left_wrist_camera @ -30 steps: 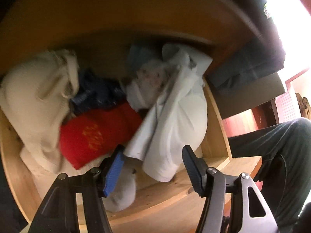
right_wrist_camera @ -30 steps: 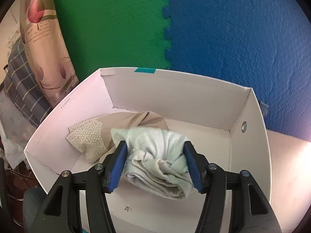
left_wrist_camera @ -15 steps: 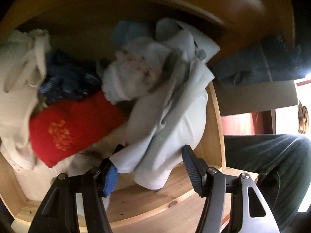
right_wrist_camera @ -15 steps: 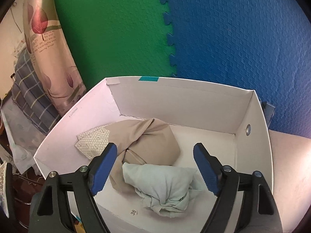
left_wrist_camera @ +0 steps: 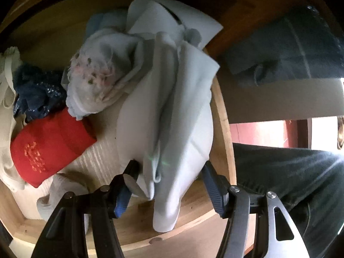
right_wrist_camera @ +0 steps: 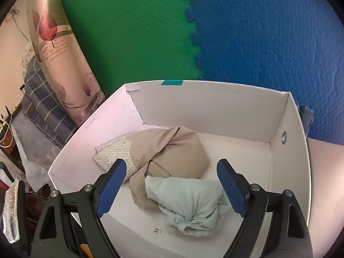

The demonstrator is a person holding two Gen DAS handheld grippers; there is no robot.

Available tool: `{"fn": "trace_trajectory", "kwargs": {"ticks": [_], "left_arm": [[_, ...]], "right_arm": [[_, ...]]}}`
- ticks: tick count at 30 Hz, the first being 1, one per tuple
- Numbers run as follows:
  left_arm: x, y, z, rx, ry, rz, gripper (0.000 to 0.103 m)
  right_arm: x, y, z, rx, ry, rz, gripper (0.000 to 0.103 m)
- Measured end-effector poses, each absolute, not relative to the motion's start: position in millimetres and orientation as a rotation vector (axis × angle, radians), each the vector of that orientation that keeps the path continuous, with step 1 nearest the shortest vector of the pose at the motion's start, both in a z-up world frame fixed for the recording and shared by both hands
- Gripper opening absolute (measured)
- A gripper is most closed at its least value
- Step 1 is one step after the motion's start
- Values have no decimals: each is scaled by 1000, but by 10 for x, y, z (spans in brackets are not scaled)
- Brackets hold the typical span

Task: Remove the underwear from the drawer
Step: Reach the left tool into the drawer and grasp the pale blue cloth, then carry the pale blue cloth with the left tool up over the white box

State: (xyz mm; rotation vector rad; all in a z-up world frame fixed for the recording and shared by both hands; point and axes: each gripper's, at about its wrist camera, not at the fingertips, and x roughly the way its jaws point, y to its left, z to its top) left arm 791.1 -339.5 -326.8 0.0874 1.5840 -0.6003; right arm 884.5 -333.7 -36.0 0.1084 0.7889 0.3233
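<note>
My right gripper [right_wrist_camera: 172, 185], jaws just spreading, hangs empty over the white box [right_wrist_camera: 288, 172] marked "38"; my left gripper [left_wrist_camera: 169, 178] straddles pale underwear [left_wrist_camera: 172, 116], seemingly ungripped.

My left tongs [left_wrist_camera: 169, 185] have slid across the wooden drawer [left_wrist_camera: 221, 116] toward its right side, so the pale blue garment [left_wrist_camera: 172, 111] that lay off to the right a second ago now fills the space between the jaws, its lower edge hanging over the drawer front; whether the pads press it I cannot tell. The red cloth [left_wrist_camera: 49, 146] has drifted to the left of my view. My right tongs [right_wrist_camera: 172, 189] have just been opening: the mint-green underwear [right_wrist_camera: 189, 204] they clamped now lies loose in the white box [right_wrist_camera: 215, 107], against the beige garment [right_wrist_camera: 172, 150], with the jaws apart above it.
</note>
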Motion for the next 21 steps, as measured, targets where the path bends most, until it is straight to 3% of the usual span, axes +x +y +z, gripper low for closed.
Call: {"fn": "trace_trajectory", "kwargs": {"ticks": [2,5,21], "left_arm": [[7917,-3497,-3265,66,1569,-608,22],[7971,-3481,-3238,37,1547,-618,10],[7662,-2241,-2525,-235,1285,-566,8]], "right_arm": [[8825,-3314,-349,90,774,309,85],[8845,-3324,-348,92,782,305,85],[8838,-3373,-330,129,758,302,85]]}}
